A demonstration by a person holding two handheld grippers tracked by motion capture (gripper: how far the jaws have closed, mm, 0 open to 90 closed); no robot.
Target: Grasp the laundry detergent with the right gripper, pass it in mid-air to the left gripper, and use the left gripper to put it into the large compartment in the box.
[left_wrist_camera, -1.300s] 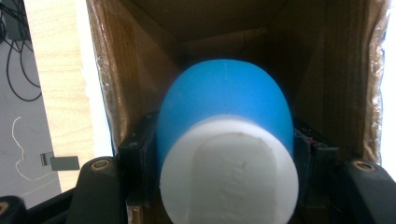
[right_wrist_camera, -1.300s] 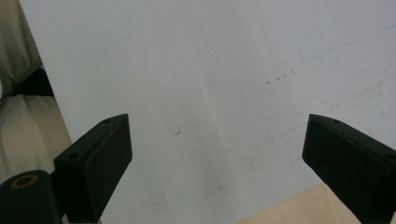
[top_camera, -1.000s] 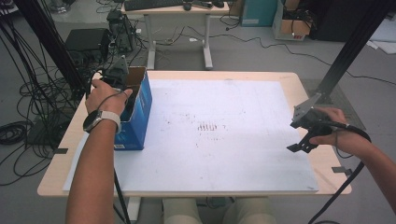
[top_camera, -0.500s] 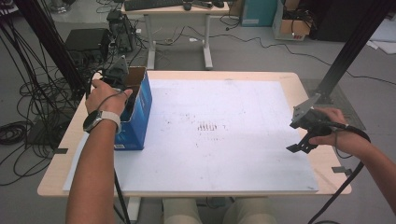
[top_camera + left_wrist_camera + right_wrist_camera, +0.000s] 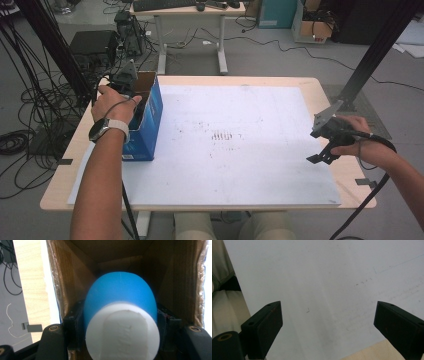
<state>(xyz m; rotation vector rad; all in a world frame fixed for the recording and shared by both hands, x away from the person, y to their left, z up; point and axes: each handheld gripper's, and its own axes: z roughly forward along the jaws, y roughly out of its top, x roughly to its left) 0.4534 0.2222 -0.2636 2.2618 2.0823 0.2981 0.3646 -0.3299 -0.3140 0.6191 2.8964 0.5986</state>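
Observation:
An open blue cardboard box stands at the table's left side. My left gripper reaches down into its mouth. In the left gripper view the jaws are shut on a blue bottle with a white cap, held inside the box's brown interior. My right gripper hovers over the right edge of the white board, jaws open and nothing between them; in the right gripper view its gripper looks at bare white board.
The white board covers most of the wooden table, with dark scuff marks near its middle. Cables and equipment lie on the floor to the left; another desk stands behind. A black frame post rises at right.

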